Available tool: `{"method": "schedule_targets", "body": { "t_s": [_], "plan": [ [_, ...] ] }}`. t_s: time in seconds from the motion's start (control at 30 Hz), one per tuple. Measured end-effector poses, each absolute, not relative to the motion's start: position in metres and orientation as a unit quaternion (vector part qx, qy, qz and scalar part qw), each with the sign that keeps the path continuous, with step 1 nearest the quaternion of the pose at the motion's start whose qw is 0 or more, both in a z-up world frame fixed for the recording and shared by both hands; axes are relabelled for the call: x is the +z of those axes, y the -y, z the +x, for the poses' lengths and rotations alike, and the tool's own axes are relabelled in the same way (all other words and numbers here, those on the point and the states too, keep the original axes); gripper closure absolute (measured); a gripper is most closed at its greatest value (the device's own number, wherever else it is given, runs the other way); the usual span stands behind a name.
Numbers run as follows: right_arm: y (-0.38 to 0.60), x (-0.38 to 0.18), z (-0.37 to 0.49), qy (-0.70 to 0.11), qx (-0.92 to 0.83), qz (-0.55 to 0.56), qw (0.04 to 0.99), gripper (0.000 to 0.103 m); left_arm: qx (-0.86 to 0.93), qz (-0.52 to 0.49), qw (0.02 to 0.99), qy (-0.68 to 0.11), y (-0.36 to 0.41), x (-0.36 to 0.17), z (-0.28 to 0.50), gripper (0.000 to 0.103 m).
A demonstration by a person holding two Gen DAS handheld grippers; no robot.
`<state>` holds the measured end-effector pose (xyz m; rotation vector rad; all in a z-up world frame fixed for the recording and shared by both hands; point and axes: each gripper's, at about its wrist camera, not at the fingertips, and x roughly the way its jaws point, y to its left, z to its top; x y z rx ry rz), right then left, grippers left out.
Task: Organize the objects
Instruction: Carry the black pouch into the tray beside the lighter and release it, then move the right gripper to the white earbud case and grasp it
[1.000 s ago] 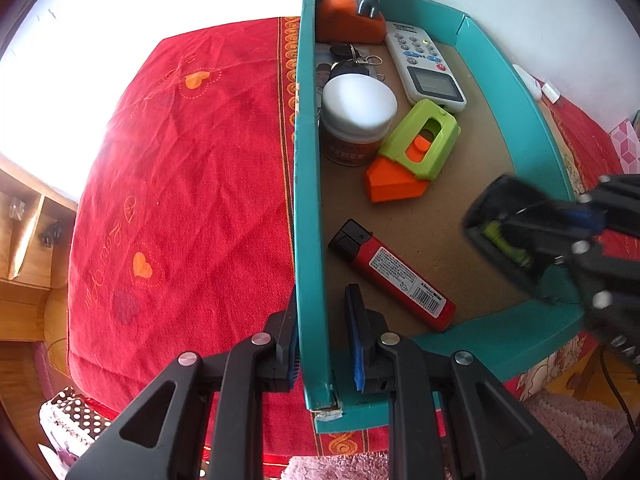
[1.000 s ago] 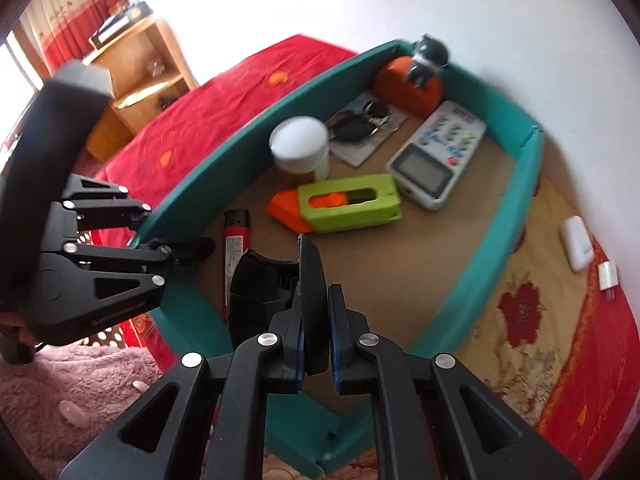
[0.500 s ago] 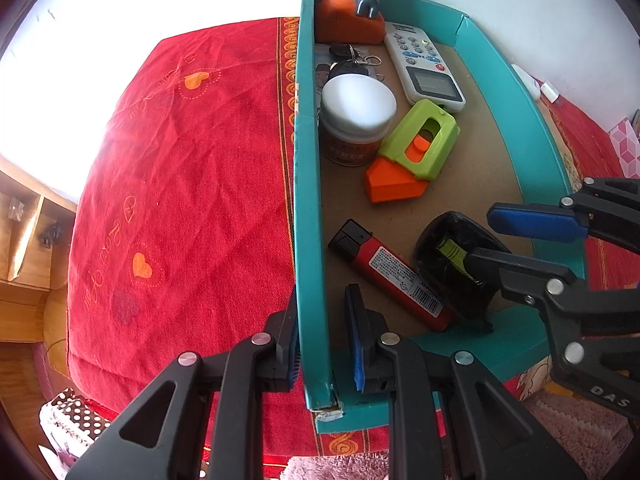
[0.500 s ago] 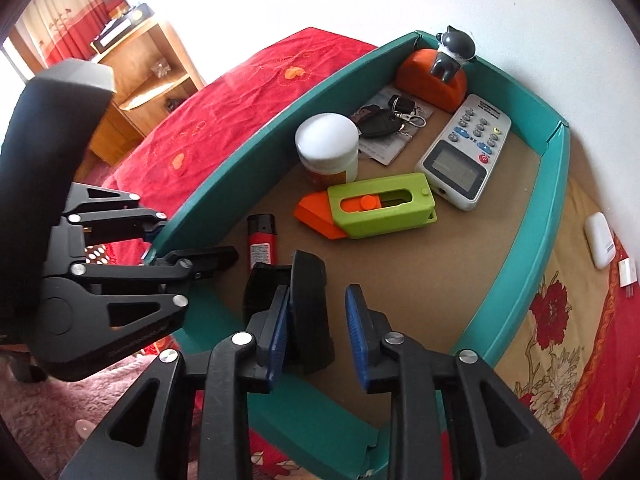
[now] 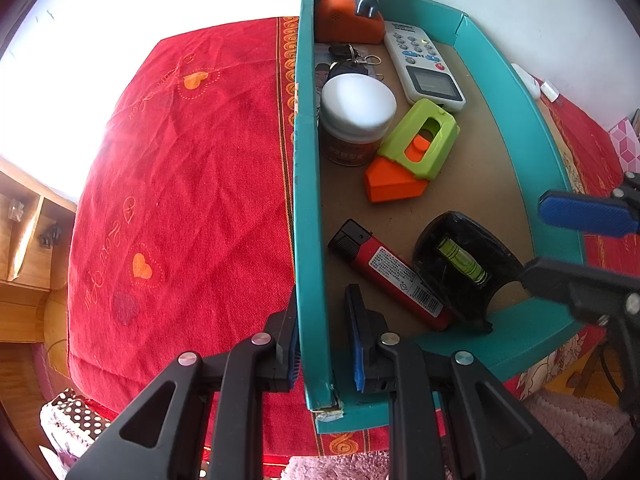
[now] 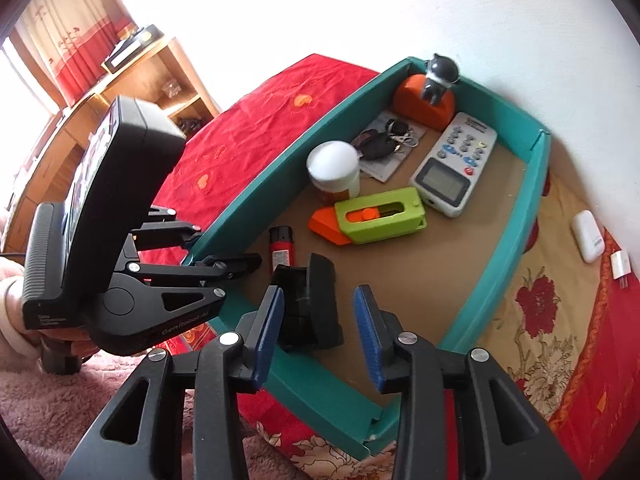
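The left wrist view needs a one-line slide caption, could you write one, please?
Left gripper straddles the teal tray wall; open right gripper beside black level.

The teal tray [image 5: 308, 200] looks like painted card, matt, frayed pale at its near corner, with a rough brown board floor. Under it lies a red woven cloth [image 5: 180, 184], creased, with stitched orange hearts. The jar [image 5: 352, 120] has a smooth white plastic lid; the lighter [image 5: 394, 274] is glossy red plastic with a paper label. The black level [image 5: 460, 264] looks scuffed. Both grippers' fingers [image 6: 266, 320] are matt black plastic with ribbed blue pads and silvery rivets.
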<state>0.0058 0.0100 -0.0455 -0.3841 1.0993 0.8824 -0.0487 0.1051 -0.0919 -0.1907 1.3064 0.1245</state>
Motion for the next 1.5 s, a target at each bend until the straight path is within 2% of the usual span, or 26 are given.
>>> {"method": "schedule_targets", "body": {
  "t_s": [0.27,0.37,0.53,0.63,0.73,1.23,1.37,1.5],
  "plan": [
    [0.010,-0.034,0.016,-0.493,0.382,-0.165,0.764,0.064,0.058,-0.088,0.788,-0.606,-0.105,-0.092,-0.049,0.086],
    [0.021,-0.029,0.025,-0.488,0.368,-0.159,0.775,0.059,0.058,-0.088,0.788,-0.606,-0.105,-0.092,-0.049,0.086],
    [0.046,-0.021,0.046,-0.474,0.324,-0.144,0.806,0.036,0.058,-0.088,0.788,-0.606,-0.105,-0.093,-0.050,0.086],
    [0.062,-0.021,0.059,-0.473,0.306,-0.131,0.816,0.025,0.059,-0.088,0.788,-0.607,-0.104,-0.093,-0.050,0.086],
    [0.077,-0.024,0.072,-0.473,0.284,-0.125,0.825,0.019,0.059,-0.088,0.788,-0.606,-0.104,-0.093,-0.050,0.086],
    [0.127,-0.073,0.180,-0.508,0.191,-0.145,0.827,0.018,0.068,-0.089,0.786,-0.608,-0.101,-0.092,-0.051,0.086],
    [0.132,-0.082,0.210,-0.527,0.190,-0.113,0.820,0.020,0.073,-0.088,0.784,-0.610,-0.099,-0.092,-0.048,0.086],
    [0.126,-0.085,0.226,-0.522,0.202,-0.130,0.819,0.021,0.076,-0.090,0.784,-0.610,-0.097,-0.091,-0.047,0.086]
  ]
}}
